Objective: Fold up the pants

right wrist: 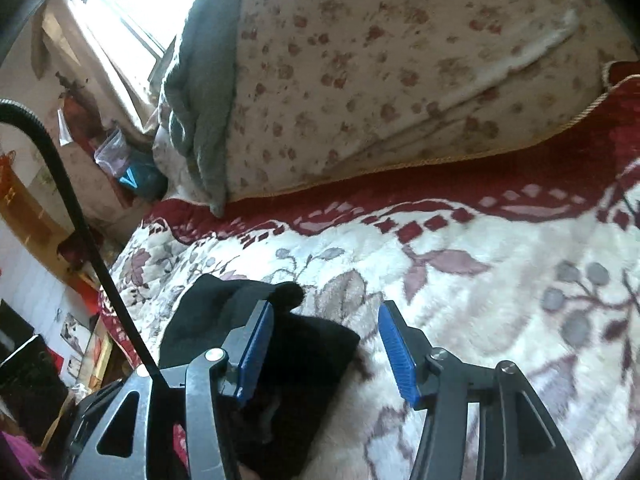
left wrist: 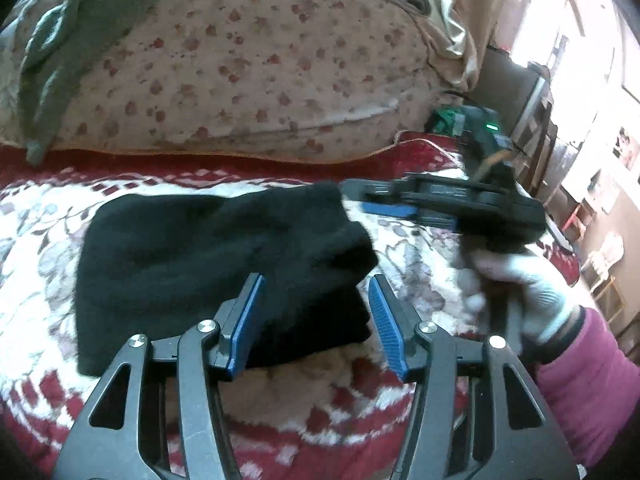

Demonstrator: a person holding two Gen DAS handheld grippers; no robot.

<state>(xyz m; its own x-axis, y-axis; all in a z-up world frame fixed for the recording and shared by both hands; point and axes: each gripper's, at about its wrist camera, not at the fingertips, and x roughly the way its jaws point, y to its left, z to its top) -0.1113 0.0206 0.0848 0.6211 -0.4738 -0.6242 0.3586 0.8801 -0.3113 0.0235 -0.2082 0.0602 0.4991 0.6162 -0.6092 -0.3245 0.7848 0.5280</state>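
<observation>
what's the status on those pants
Left hand-held gripper open, right hand-held gripper open, both empty. Black fleece pants bundled on red-and-white floral blanket. Nothing blocking.

Pants (left wrist: 224,272) on blanket (left wrist: 48,240); pillow (left wrist: 248,72) behind them

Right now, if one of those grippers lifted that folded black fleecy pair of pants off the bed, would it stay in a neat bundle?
Probably not. The folded black fleecy pants look soft and thick, with rounded sagging edges, so loose layers would likely droop and unfold. Their fuzzy surface should grip rather than slip between the open left gripper pads. They seem light, resting on the plush red-and-white floral blanket.
</observation>
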